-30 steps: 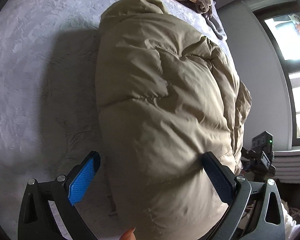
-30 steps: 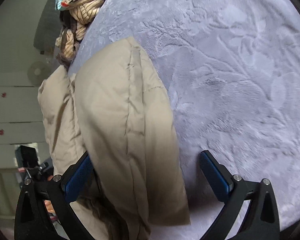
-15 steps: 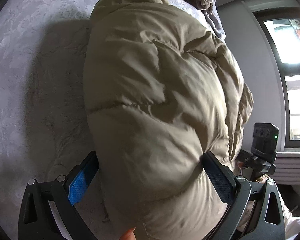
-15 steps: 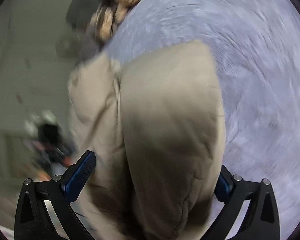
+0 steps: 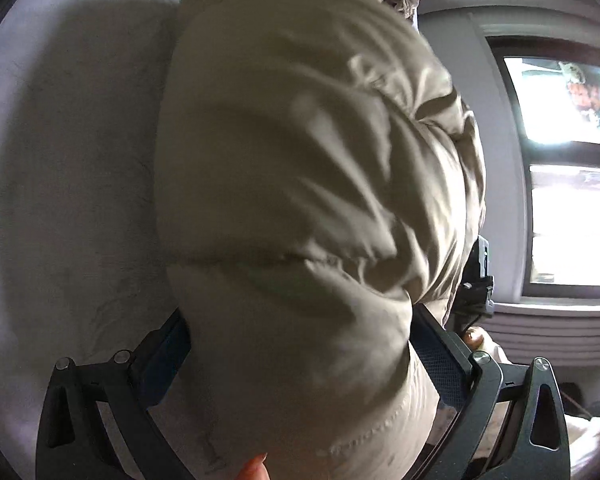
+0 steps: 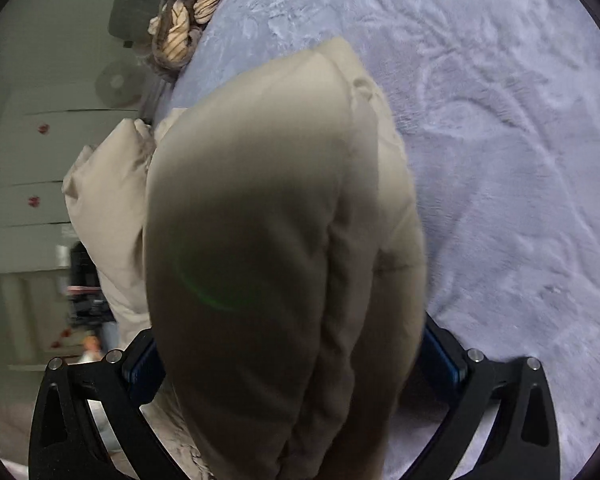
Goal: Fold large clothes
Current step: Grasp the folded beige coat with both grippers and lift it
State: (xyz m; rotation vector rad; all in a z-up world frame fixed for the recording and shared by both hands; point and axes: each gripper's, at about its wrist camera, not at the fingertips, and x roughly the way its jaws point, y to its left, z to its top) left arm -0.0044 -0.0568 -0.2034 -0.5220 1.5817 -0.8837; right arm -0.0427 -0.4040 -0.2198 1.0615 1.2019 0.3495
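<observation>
One puffy jacket [image 5: 300,208] on one blanket [image 6: 500,160]; left gripper [image 5: 300,344] and right gripper [image 6: 292,348], two in all, each pinch it.

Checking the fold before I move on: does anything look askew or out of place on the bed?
Nothing is damaged. The puffy beige down jacket bulges between both grippers rather than lying flat on the lavender embossed bedspread, and a striped tan garment lies bunched at the far edge.

Both wrist cams sit v. close behind the jacket [image 5: 300,200] (opposite ends) — sharing it and the bedspread [image 6: 500,160].
</observation>
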